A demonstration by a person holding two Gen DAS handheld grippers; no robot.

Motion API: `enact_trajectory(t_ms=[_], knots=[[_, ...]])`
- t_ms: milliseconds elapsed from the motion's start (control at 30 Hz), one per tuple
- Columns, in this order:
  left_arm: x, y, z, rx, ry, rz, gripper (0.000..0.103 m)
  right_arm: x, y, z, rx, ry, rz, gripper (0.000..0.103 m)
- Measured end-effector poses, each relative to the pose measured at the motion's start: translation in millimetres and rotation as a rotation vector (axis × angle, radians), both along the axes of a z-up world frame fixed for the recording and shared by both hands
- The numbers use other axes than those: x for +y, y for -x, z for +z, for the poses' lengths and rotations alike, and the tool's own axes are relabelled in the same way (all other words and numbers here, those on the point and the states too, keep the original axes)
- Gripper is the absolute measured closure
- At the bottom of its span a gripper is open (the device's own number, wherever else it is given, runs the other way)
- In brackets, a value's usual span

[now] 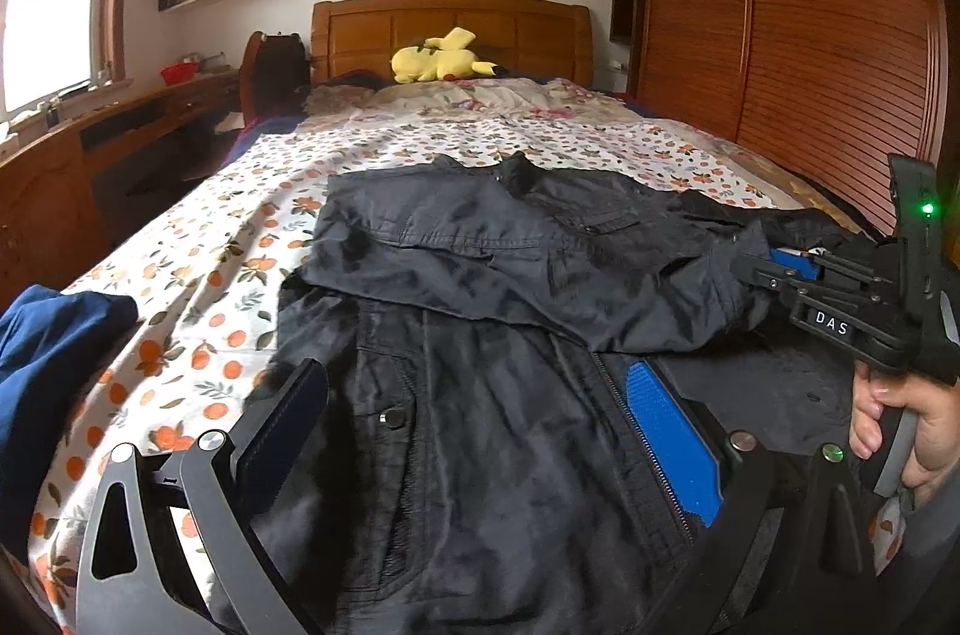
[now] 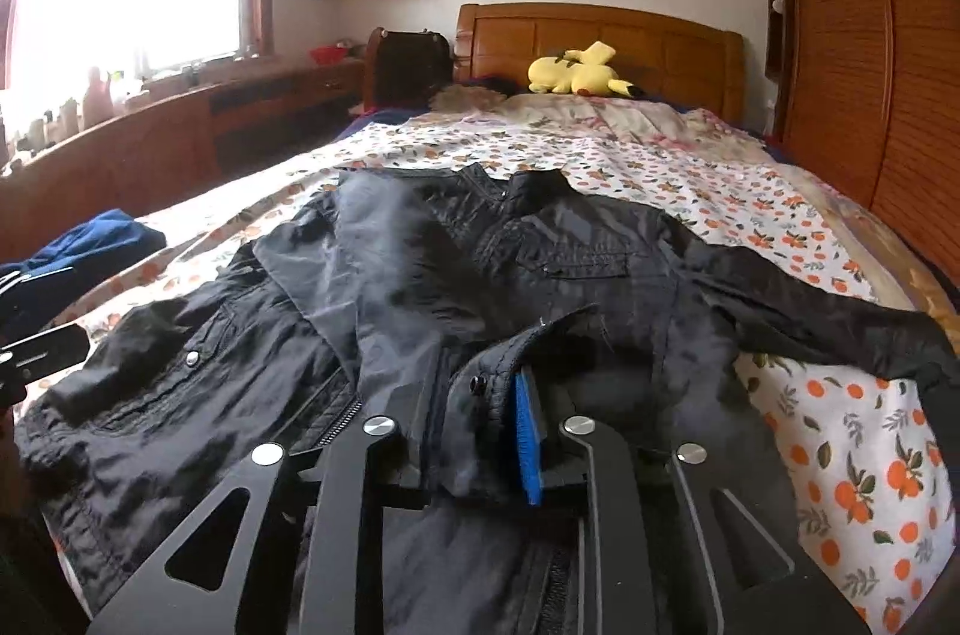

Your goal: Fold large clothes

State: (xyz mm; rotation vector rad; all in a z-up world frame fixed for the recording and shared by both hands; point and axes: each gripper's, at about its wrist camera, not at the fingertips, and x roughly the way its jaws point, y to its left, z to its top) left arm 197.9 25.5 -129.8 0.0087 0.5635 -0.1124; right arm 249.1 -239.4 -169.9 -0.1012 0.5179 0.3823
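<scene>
Jacket cuff [image 2: 480, 395] sits between the right gripper [image 2: 477, 431] fingers, apparently pinched, though the grip looks loose. Left gripper [image 1: 480, 431] hangs wide open over the black jacket [image 1: 480, 395], spread on the floral bed [image 1: 198, 275]; plush toy [image 1: 441, 65] at twelve o'clock.

A home bedroom: a bed [image 1: 420, 143] with wooden headboard [image 1: 450, 29] at centre (1 yellow plush toy [image 1: 441, 62] resting there), slatted wardrobe [image 1: 810, 5] at right.
</scene>
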Motion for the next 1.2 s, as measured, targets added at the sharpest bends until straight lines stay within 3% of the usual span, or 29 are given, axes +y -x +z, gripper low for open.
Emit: enact_trajectory(t_ms=[200,567,1000,1200], knots=[[-14,-4,2,0.009,-0.021,-0.029,0.003,-13,-5,-2,0.018,-0.021,-0.015,0.065],[-18,-14,1,0.036,-0.059,-0.040,0.003,-22,-9,-7,0.046,-0.010,-0.003,0.065],[-42,-70,-12,0.007,-0.011,-0.136,0.003,-39,-13,-28,0.177,-0.044,0.001,0.064],[-50,-77,-22,-0.020,-0.030,-0.163,0.003,-36,-10,-34,0.214,-0.056,0.009,0.064]])
